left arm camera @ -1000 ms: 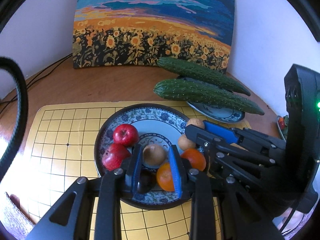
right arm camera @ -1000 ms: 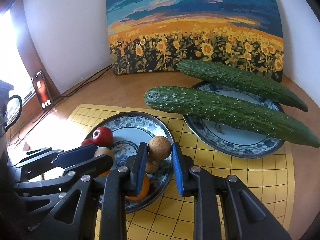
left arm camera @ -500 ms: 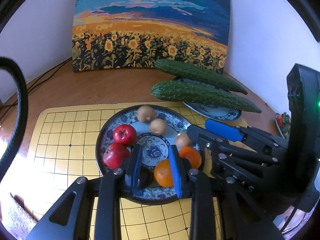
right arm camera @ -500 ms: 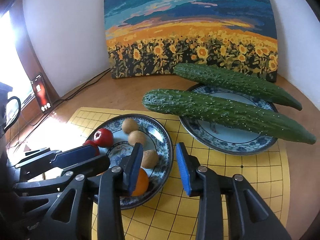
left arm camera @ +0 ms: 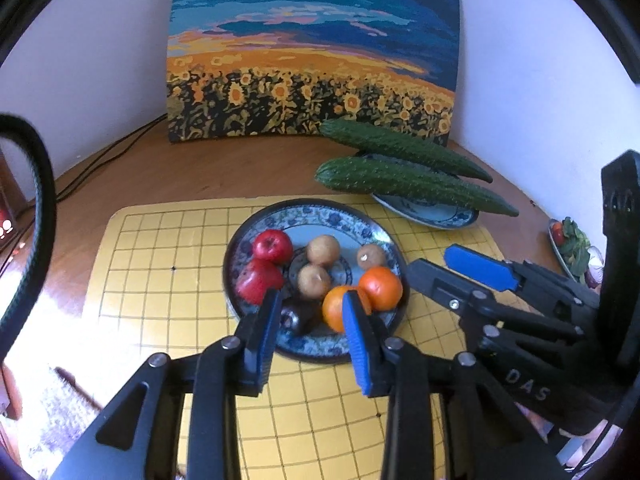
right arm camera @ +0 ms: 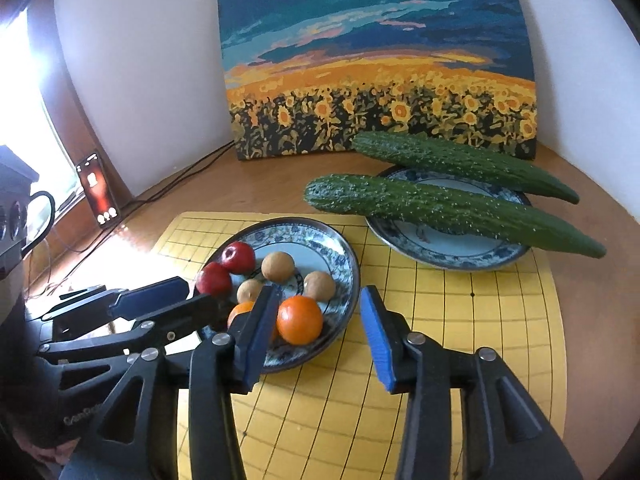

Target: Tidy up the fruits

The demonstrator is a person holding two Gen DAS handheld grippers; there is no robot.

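A blue-patterned fruit plate (left arm camera: 320, 212) (right arm camera: 344, 252) on the yellow grid mat holds two red apples (left arm camera: 273, 245) (right arm camera: 238, 257), three brown round fruits (left arm camera: 323, 250) (right arm camera: 278, 266), two oranges (left arm camera: 381, 286) (right arm camera: 299, 319) and a dark fruit (left arm camera: 294, 318). My left gripper (left arm camera: 310, 308) is open and empty above the plate's near edge. My right gripper (right arm camera: 320, 308) is open and empty at the plate's near right edge; it also shows in the left wrist view (left arm camera: 448, 264). Two cucumbers (left arm camera: 412, 184) (right arm camera: 448, 210) lie across a second plate (right arm camera: 448, 248).
A sunflower painting (left arm camera: 312, 52) (right arm camera: 380, 60) leans on the wall at the back. Black cables (left arm camera: 100, 160) run along the left of the wooden table. A phone (right arm camera: 98, 186) stands at the far left. A small dish of greens (left arm camera: 570, 240) sits at the right edge.
Both grippers have let go of their brown fruits onto the plate, opened and pulled back and up. The brown fruits now rest among the others.
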